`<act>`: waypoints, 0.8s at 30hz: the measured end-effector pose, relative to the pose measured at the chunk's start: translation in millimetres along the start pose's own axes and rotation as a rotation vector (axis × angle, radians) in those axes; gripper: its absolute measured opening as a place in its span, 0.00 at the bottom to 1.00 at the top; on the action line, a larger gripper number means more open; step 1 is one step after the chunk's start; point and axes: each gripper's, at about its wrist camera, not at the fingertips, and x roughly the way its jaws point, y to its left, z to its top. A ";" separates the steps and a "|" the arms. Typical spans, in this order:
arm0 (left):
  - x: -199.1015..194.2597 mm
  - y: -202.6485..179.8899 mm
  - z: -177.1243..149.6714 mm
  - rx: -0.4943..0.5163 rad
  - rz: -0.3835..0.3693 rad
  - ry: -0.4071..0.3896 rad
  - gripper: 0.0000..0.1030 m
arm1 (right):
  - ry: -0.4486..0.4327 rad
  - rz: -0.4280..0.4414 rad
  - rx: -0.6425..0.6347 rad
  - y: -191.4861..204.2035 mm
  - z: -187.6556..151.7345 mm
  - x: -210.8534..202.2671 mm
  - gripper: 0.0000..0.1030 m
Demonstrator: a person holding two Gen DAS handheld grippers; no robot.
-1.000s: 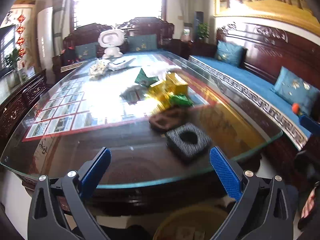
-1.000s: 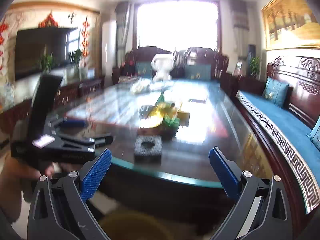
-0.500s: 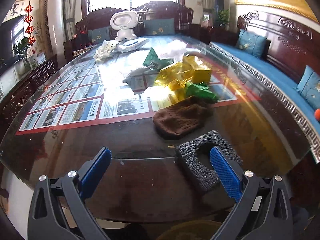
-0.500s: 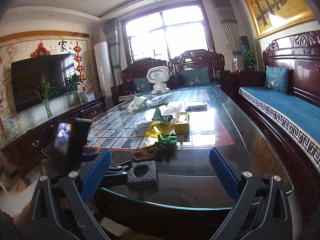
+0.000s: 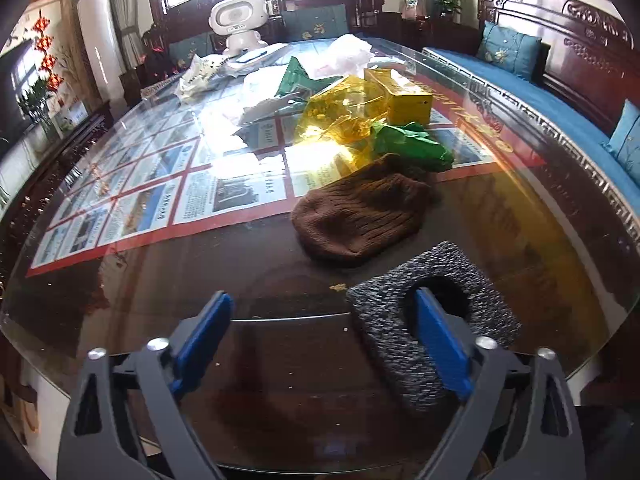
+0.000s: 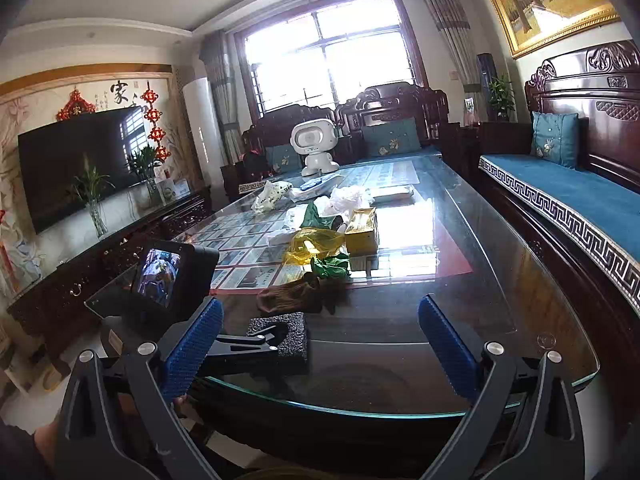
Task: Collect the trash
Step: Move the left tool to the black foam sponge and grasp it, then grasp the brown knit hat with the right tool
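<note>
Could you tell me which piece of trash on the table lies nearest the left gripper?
The grey speckled foam block with a hole; left gripper reaches it.

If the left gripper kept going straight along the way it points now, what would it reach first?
Most likely the grey foam block at the near edge of the glass table: the left gripper has one finger already in the block's hole, its jaws having just been closing. Depth is unclear.

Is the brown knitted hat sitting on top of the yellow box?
No, the brown knitted hat lies flat on the glass table, nearer the camera than the yellow box.
</note>
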 end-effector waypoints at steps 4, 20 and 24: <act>-1.3 -1.2 0.7 0.003 -0.053 -0.004 0.48 | 0.024 -0.005 0.000 2.1 0.5 8.8 0.92; -12.0 58.1 -9.5 -0.124 -0.168 -0.084 0.28 | 0.237 0.041 0.020 23.6 -1.4 116.7 0.92; -13.8 79.9 -8.4 -0.155 -0.138 -0.097 0.28 | 0.289 0.034 0.005 41.6 6.7 149.7 0.92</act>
